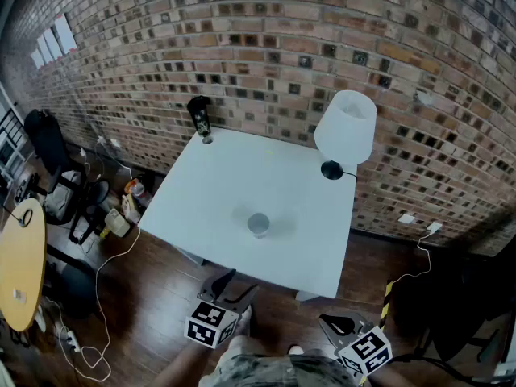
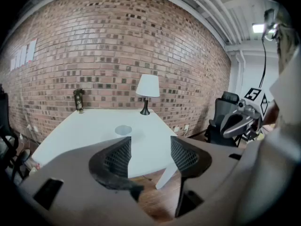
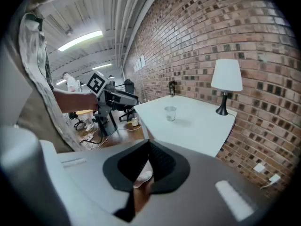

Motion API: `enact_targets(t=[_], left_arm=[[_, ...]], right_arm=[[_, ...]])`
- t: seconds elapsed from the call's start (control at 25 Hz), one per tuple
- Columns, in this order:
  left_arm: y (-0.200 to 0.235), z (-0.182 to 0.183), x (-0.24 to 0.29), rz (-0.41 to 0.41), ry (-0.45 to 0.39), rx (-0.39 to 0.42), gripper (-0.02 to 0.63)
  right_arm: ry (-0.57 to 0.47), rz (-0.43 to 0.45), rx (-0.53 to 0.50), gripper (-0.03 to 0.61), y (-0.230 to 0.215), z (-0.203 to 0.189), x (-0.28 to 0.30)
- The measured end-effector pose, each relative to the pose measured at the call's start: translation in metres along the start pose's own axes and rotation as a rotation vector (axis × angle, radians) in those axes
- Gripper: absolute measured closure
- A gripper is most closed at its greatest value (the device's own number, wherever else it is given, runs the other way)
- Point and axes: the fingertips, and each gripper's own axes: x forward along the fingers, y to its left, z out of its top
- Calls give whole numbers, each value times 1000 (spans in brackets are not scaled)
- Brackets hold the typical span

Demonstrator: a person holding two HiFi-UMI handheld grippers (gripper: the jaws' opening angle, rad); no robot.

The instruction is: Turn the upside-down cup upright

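Observation:
A small clear cup (image 1: 258,225) stands near the middle of the white table (image 1: 234,168); it also shows as the cup (image 2: 123,130) and the cup (image 3: 170,113). From here I cannot tell which way its mouth faces. My left gripper (image 1: 230,287) hangs below the table's near edge, well short of the cup. In its own view the left gripper (image 2: 150,157) has its jaws apart with nothing between them. My right gripper (image 1: 339,326) is lower right, off the table. In its own view the right gripper (image 3: 148,147) has its jaws meeting at the tips, empty.
A white-shaded lamp (image 1: 345,127) with a black base stands at the table's far right corner. A dark slim object (image 1: 199,118) stands at the far left corner by the brick wall. A round yellow table (image 1: 20,264), chairs and floor cables lie to the left.

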Motion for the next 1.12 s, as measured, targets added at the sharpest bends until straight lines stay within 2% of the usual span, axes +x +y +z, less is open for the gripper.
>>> enact_targets(t=[0.16, 0.4, 0.64, 0.8, 0.96, 1.12], left_arm=[[57, 7, 39, -3, 82, 99, 336], [109, 8, 111, -54, 167, 189, 269], [132, -2, 172, -23, 248, 210, 215], [129, -21, 197, -17, 314, 222, 212], [133, -33, 208, 13, 326, 207, 213], [138, -31, 212, 16, 299, 160, 235]], right_arm=[[-29, -80, 83, 575, -19, 47, 36], [-41, -145, 113, 575, -35, 91, 83], [3, -163, 115, 575, -60, 90, 82], [6, -192, 132, 575, -89, 90, 70], [15, -199, 124, 575, -104, 86, 64], [25, -208, 133, 575, -116, 81, 59]])
